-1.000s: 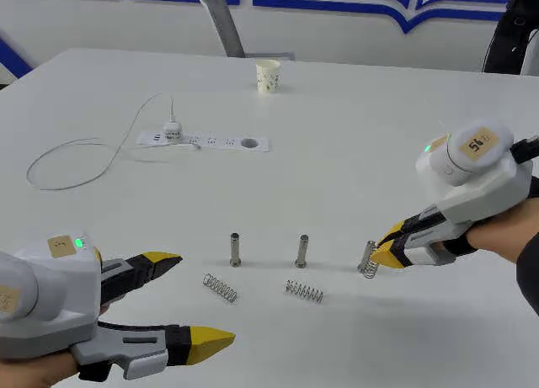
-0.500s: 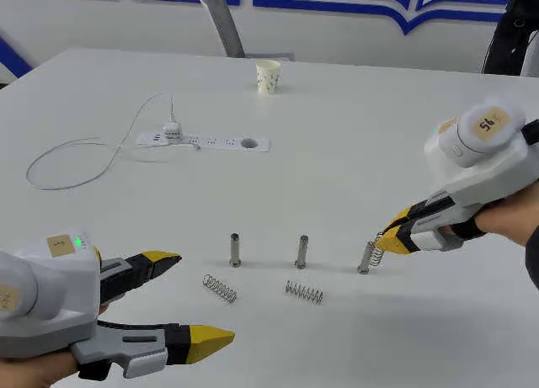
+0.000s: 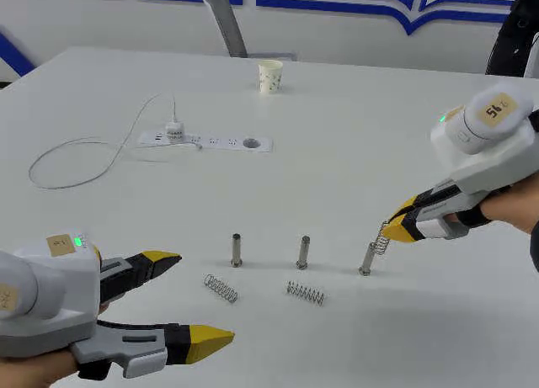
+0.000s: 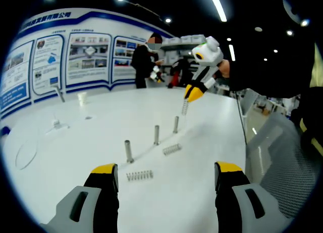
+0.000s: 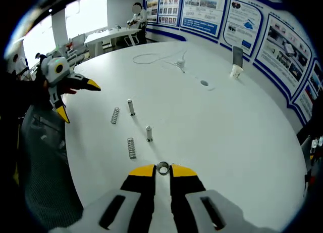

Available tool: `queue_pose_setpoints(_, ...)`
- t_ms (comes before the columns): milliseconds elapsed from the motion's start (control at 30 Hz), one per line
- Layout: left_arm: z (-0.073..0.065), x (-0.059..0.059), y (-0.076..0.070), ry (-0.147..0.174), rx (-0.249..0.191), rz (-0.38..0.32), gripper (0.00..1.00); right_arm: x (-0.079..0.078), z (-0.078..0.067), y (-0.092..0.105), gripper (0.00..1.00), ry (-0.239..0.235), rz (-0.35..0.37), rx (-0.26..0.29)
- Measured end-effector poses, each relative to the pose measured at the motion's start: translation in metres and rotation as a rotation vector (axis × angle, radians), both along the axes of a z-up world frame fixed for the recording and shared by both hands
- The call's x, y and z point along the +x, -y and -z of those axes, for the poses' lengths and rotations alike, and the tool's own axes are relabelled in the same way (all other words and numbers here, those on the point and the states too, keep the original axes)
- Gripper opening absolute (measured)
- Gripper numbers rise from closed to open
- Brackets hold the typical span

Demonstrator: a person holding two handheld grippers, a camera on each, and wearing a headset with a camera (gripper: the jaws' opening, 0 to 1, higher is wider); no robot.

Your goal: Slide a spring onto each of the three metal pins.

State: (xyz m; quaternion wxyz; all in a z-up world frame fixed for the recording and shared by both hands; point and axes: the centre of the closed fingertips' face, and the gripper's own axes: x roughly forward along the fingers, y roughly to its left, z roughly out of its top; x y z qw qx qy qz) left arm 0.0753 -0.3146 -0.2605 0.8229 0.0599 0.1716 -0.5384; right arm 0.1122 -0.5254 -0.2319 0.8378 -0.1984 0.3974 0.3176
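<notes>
Currently: my left hand-held gripper (image 3: pixel 202 297) is spread wide and empty, low over the table (image 3: pixel 354 144). The left pin (image 3: pixel 236 250) and middle pin (image 3: pixel 302 252) stand bare. The left spring (image 3: pixel 221 288) and middle spring (image 3: pixel 304 293) lie flat just in front of them. My right hand-held gripper (image 3: pixel 389 231) is pinched on the third spring (image 3: pixel 381 241), whose lower end is at the top of the right pin (image 3: pixel 367 259). Judgement: no spring seated yet; all three to do.

Yellow-tipped black fingers (image 3: pixel 206 342), silver pins (image 3: pixel 237 249) and springs (image 3: pixel 221 288), white table (image 3: pixel 337 135)
</notes>
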Motion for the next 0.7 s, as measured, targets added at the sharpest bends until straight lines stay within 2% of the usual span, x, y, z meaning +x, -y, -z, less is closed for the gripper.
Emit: queue_pose_setpoints(700,0.001,0.001,-0.003,-0.007,0.001,-0.008,0.79,0.014,0.006,0.003,0.12,0.01,0.022,0.003)
